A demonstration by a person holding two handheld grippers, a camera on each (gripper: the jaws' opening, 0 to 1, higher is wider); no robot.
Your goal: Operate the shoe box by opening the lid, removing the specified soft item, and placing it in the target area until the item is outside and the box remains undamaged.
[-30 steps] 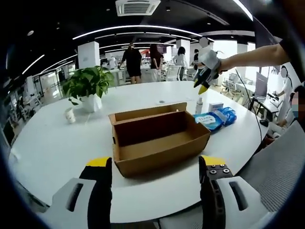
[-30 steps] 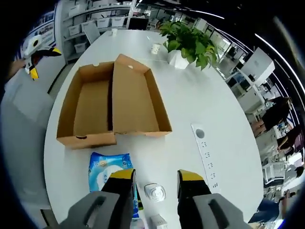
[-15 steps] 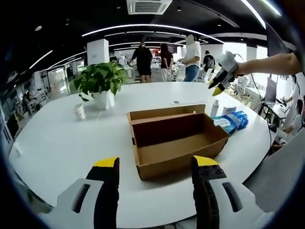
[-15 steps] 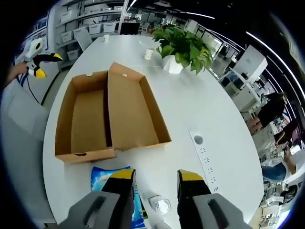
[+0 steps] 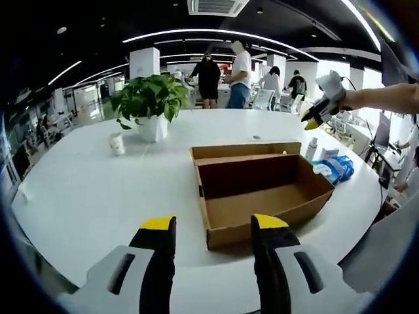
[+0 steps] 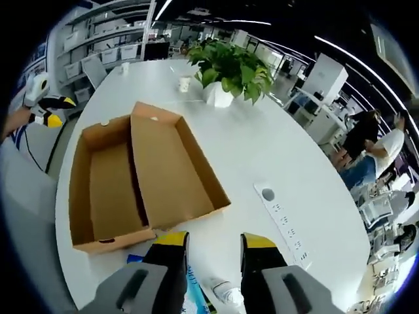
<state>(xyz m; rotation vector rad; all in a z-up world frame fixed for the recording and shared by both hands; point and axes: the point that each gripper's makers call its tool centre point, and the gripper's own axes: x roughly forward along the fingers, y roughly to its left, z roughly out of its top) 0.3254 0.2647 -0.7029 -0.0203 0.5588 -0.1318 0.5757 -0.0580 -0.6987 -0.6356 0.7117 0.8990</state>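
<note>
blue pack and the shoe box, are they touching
Apart. In the left gripper view the blue pack lies on the white table beyond the open shoe box, with a strip of bare tabletop between the box's end wall and the pack.

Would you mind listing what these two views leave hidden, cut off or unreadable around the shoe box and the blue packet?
- Blue packet, right gripper view: mostly hidden behind the right gripper and cut by the bottom edge.
- Blue packet, left gripper view: print too small to read; partly behind the shoe box.
- Small bottle between the jaws, right gripper view: blurred, label unreadable.
- Paper cup near the plant, left gripper view: contents not visible.
</note>
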